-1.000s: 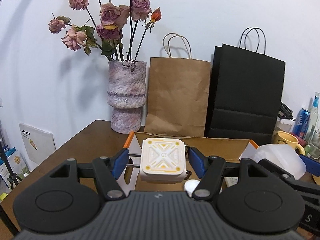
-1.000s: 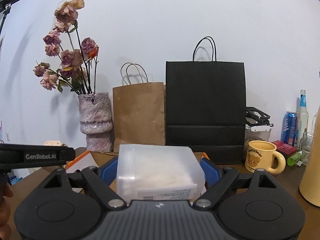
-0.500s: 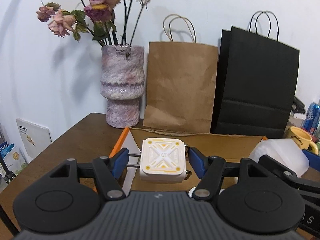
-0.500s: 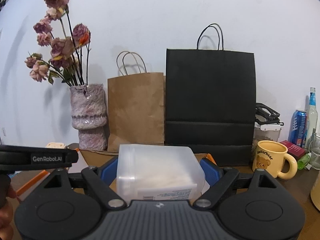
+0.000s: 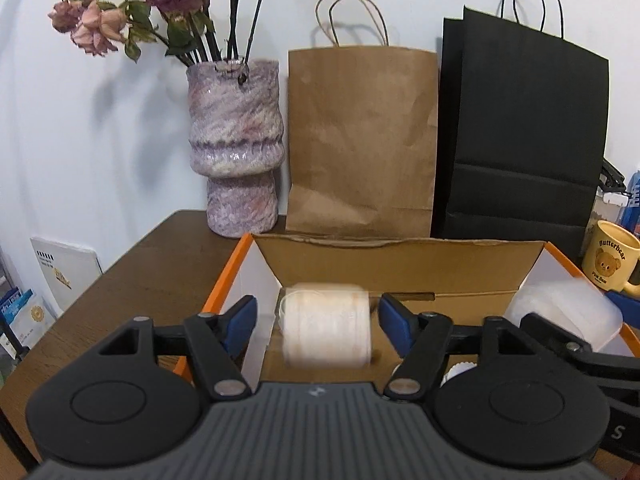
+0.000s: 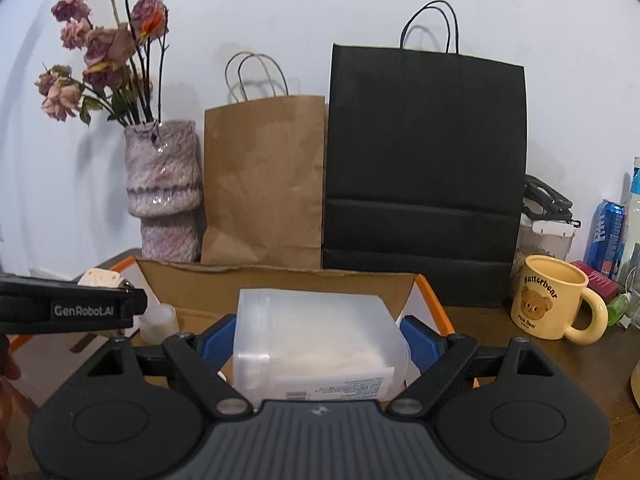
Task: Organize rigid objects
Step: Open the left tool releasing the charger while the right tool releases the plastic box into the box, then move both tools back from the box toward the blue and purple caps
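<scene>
An open cardboard box (image 5: 400, 264) with orange edges lies on the brown table, right in front of both grippers. My left gripper (image 5: 319, 320) hovers over the box's left part, and its jaws are opening. A white and yellow cube (image 5: 326, 330) sits blurred between the blue pads, with a gap on each side. In the right wrist view the same cube (image 6: 100, 278) shows at the left edge. My right gripper (image 6: 318, 336) is shut on a translucent plastic container (image 6: 316, 332), held over the box's right part. That container (image 5: 560, 312) also appears in the left wrist view.
A small white cup (image 6: 159, 322) stands inside the box. Behind the box stand a purple vase (image 5: 236, 160) of dried roses, a brown paper bag (image 5: 360, 140) and a black paper bag (image 5: 520, 140). A yellow mug (image 6: 552, 304), a jar, a can (image 6: 608, 236) and bottles crowd the right.
Both grippers have moved forward and down over the box. The left jaws have spread and let go of the cube, which is now blurred. The right grip on the container is unchanged.
</scene>
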Motion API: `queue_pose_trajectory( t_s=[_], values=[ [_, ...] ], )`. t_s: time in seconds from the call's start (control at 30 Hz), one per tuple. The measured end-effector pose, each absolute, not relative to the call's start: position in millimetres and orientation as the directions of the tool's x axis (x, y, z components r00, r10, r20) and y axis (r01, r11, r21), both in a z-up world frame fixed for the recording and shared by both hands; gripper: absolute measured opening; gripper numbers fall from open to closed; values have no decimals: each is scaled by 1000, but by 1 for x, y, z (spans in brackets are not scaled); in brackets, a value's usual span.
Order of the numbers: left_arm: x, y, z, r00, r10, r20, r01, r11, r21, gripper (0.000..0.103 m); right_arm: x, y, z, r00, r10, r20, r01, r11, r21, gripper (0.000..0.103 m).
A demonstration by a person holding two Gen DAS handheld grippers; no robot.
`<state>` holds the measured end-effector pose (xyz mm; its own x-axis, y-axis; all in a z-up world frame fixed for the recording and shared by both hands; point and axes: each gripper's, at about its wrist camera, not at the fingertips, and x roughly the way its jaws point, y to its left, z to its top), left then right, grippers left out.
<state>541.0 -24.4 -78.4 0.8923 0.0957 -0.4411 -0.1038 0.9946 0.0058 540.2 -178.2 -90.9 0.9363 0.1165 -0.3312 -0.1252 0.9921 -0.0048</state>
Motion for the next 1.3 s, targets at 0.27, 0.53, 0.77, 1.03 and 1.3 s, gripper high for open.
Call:
queue_pose_trajectory(
  t_s=[0.27, 0.53, 0.77, 1.03, 1.3],
  values=[
    [534, -25, -71, 910, 112, -400, -119, 993, 7, 103, 541, -184, -93, 937, 62, -344, -67, 998, -3, 103],
    [532, -25, -69, 911, 116, -397, -123, 992, 8, 103, 538, -183, -90, 939, 70, -337, -76, 997, -5, 103],
    [525, -26, -64, 913, 106, -394, -110, 994, 11, 103, 536, -184, -88, 939, 71, -336, -77, 997, -4, 103],
    [510, -29, -60, 917, 104, -386, -105, 994, 17, 103, 520, -190, -83, 943, 68, -325, -76, 997, -12, 103],
    [485, -33, -55, 921, 87, -379, -91, 996, 7, 103, 496, -200, -80, 944, 75, -322, -83, 996, -11, 103]
  ],
)
